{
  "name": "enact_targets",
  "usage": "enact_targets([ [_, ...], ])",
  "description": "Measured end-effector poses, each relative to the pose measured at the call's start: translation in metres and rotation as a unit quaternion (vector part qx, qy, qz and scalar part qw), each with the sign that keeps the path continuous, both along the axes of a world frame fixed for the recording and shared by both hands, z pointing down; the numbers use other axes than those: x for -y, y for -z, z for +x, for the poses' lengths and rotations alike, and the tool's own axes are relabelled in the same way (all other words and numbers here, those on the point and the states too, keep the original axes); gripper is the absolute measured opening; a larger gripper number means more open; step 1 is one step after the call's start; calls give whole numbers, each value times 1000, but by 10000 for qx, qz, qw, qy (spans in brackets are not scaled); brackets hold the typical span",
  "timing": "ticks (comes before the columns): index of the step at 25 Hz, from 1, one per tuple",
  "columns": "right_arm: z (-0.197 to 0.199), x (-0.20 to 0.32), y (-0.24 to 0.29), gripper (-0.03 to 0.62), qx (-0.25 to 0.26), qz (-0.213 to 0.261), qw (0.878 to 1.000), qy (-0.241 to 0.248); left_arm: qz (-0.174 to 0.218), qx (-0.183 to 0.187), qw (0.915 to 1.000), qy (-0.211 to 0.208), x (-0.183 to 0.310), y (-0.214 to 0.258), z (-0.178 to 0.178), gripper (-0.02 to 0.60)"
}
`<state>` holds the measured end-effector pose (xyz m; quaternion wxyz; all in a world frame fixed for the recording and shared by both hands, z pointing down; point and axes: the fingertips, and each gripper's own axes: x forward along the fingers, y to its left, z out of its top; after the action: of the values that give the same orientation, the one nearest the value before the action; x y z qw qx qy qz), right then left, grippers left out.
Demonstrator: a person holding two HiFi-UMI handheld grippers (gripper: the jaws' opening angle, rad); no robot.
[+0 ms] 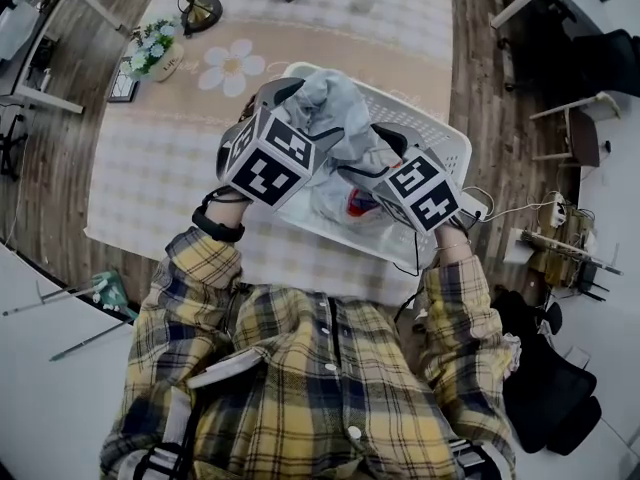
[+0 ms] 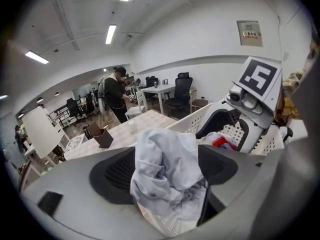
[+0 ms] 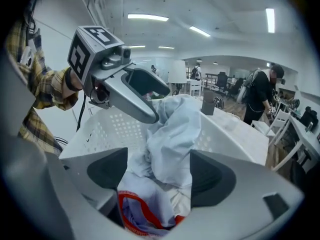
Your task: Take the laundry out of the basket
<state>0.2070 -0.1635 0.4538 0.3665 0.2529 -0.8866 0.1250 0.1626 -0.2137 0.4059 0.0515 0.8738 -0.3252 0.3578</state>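
Jaws wide on left gripper [image 2: 167,168], right gripper [image 3: 157,176], grey garment [image 1: 330,113] between, over basket [image 1: 440,138]

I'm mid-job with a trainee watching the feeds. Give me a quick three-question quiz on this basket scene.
1. True or false: the white basket stands on the floor.
2. The low-lying garment in the basket has trim that is: A red, B green, C black.
3. What sits between the open jaws of both the left hand-held gripper and the right hand-held gripper?
Key: 1 false, it stands on the table; 2 A; 3 the pale grey garment.
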Motion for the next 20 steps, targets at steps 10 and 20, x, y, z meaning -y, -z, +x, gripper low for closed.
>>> enact_targets([
  [10, -6, 16, -46, 432, -398, -361, 9985, 125, 57, 536, 9985, 100, 24, -24, 3, 426],
  [20, -42, 23, -78, 430, -813, -508, 9943, 461, 223, 955, 9950, -182, 27, -29, -9, 405],
])
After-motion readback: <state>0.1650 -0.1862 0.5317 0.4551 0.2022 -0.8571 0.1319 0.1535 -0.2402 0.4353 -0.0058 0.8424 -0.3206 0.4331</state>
